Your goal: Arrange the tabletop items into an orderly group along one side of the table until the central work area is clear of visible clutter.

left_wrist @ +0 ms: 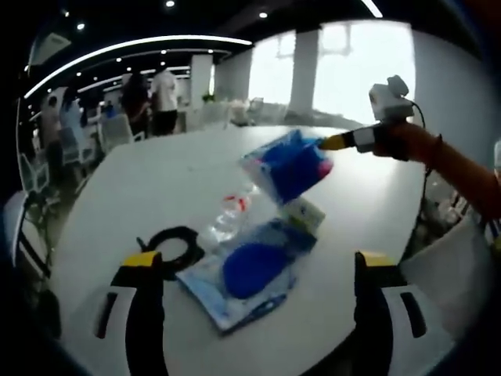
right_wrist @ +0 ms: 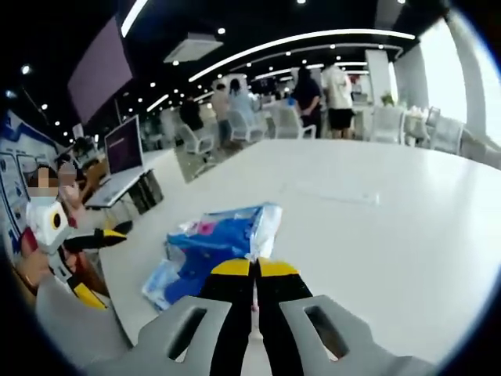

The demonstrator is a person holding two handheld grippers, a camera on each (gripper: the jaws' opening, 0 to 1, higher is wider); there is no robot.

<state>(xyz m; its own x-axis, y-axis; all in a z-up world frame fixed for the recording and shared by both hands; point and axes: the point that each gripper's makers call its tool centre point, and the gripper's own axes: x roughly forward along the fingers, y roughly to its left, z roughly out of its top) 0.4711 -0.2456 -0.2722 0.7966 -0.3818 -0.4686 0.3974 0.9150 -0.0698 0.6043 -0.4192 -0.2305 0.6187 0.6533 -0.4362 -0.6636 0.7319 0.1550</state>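
Left gripper [left_wrist: 258, 274]: jaws stand wide apart near the table's close edge, holding nothing; the two yellow-tipped fingers [left_wrist: 142, 262] frame the clutter from either side.
Right gripper [right_wrist: 254, 270]: jaws pressed together, tips meeting; they pinch the edge of the blue packet [right_wrist: 223, 235], which lies just ahead of the tips. In the left gripper view this gripper [left_wrist: 333, 142] comes in from the right and lifts the blue packet [left_wrist: 290, 163] off the table, tilted.
Flat blue pouch [left_wrist: 246, 270]: a clear-edged bag with a dark blue round patch, lying flat on the table between the left jaws, nearer the left finger. In the right gripper view a pale blue bag [right_wrist: 160, 283] lies under the lifted packet; whether it is the same one I cannot tell.
Clear plastic bottle [left_wrist: 227, 219]: on its side, just beyond the pouch, below the lifted packet.
Small white box [left_wrist: 304, 211]: beside the pouch's far corner.
Black cable coil [left_wrist: 174, 247]: just beside the left finger, touching the pouch's edge.
Table [left_wrist: 156, 180]: white, rounded; items sit in its middle.
Background: people standing [right_wrist: 325, 94], a laptop [right_wrist: 125, 149] on a desk.
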